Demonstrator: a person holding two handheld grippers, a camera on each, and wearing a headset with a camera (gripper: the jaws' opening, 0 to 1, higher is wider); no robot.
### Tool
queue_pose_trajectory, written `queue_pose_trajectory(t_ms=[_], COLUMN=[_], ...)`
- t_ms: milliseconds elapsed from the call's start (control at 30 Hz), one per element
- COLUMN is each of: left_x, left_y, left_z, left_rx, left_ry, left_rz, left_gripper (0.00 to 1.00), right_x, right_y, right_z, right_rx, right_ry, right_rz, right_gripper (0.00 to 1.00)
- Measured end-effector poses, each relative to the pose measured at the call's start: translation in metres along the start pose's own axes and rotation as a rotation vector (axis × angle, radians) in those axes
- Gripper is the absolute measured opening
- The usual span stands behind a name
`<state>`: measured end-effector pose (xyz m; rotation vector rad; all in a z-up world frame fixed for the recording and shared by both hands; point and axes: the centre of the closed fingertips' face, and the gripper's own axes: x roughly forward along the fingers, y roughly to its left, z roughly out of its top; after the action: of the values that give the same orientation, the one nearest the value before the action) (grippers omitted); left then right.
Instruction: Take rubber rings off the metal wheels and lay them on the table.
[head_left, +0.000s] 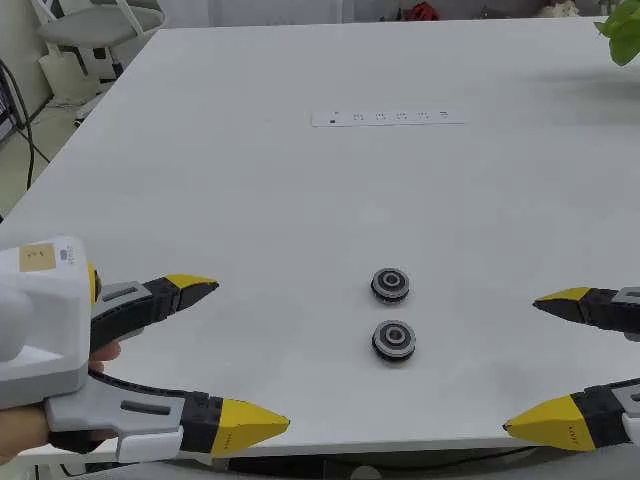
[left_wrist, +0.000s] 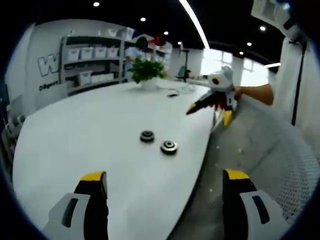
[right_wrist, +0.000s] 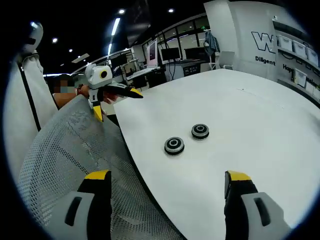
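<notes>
Two small metal wheels with black rubber rings lie flat on the white table (head_left: 250, 180), one wheel (head_left: 390, 284) just behind the other wheel (head_left: 394, 340), near the front edge. My left gripper (head_left: 245, 355) is open at the lower left, well to the left of both wheels. My right gripper (head_left: 525, 363) is open at the lower right, about as far away on the other side. In the left gripper view the far wheel (left_wrist: 147, 136) and near wheel (left_wrist: 169, 147) lie ahead of the open left gripper (left_wrist: 165, 175). In the right gripper view the near wheel (right_wrist: 174, 145) and far wheel (right_wrist: 200, 131) lie ahead of the open right gripper (right_wrist: 168, 175).
A white strip with sockets (head_left: 388, 118) lies flat in the middle of the table. A green plant (head_left: 625, 35) stands at the far right corner. A white chair (head_left: 100, 25) stands beyond the far left edge. A mesh chair back (right_wrist: 65, 160) is close below the table's front edge.
</notes>
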<state>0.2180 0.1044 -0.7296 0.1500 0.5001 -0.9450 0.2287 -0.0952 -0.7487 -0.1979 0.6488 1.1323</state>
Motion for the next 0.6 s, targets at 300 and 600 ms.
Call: queue_pose_trajectory(t_ms=[300,600], left_x=[0.0036,0.0043], left_y=[0.0047,0.0042], left_z=[0.0036,0.0025], left_rx=[0.0,0.004], left_ry=[0.003,0.006], left_rz=[0.001,-0.003], left_gripper=[0.98,0.98], right_x=[-0.0009,0.0001], right_y=[-0.0056,-0.004], right_z=[0.005,0.0027], right_rx=[0.008,0.007], right_ry=[-0.013,-0.007], right_rz=[-0.005,-0.006], right_gripper=[0.89,0.89])
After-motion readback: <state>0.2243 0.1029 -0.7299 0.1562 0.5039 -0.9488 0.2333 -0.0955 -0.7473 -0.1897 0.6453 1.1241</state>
